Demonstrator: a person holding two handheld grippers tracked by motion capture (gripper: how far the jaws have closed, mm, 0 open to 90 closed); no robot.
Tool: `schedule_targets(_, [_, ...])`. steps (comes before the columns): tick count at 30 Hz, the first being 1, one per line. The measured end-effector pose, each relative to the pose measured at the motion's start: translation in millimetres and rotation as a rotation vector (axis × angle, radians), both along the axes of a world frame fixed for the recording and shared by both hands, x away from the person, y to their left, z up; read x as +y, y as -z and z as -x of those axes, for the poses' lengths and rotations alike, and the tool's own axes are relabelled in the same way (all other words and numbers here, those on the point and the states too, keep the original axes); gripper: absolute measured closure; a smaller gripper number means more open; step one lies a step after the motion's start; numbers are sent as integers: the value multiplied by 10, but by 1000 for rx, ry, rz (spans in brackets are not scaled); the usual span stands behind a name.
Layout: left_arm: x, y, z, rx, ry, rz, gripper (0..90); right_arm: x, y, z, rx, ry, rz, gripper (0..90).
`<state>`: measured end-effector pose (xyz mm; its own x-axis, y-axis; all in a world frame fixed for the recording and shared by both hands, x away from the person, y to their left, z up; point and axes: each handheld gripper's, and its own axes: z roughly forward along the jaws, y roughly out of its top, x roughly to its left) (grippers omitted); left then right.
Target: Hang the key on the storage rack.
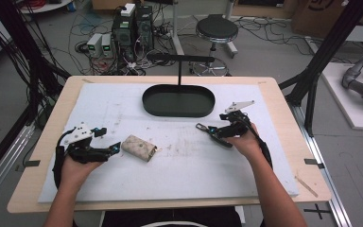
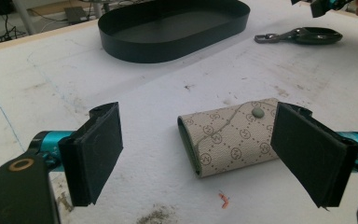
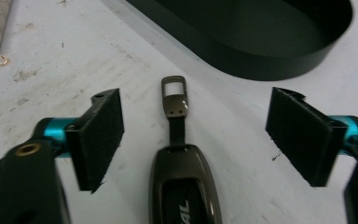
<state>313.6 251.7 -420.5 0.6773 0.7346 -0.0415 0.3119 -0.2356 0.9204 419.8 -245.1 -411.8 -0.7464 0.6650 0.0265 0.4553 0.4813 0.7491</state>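
Black right claw (image 3: 193,140) straddles key fob (image 3: 184,186) (jaws wide).

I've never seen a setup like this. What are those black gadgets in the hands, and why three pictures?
A person sits at a wooden table covered with a white foam mat and holds a hand-operated gripper in each hand. There is no robot arm.

The high view looks down from above. The left gripper is at its left, the right gripper at its right. The other two pictures come from a small camera riding on each gripper, looking along its two black padded fingers.

On the mat lie a beige patterned fold-over wallet with a snap button, a dark glossy car key fob with a metal clip and a black oval metal tray.

Nothing is held. Both grippers are open; the wallet lies ahead of the left one's fingers, the key fob between the right one's fingers, untouched.
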Motion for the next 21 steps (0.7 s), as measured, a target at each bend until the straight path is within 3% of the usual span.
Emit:
schedule_targets(8, [7, -1, 8, 1, -2, -1, 166, 189, 156, -110, 63, -5, 42, 325])
schedule_targets(14, [1, -1, 0, 1, 7, -1, 166, 237, 269, -131, 121, -2, 126, 539])
schedule_targets(16, [-4, 2, 5, 3, 6, -2, 166, 247, 265, -107, 94, 12, 147, 635])
schedule_targets(17, [-5, 1, 8, 4, 5, -2, 166, 249, 266, -96, 91, 28, 144, 745])
schedule_targets(18, [-4, -1, 9, 2, 8, -5, 166, 253, 270, -85, 87, 27, 141, 793])
schedule_targets(21, [-6, -13, 15, -3, 7, -3, 166, 275, 277, -48, 69, 40, 146, 828])
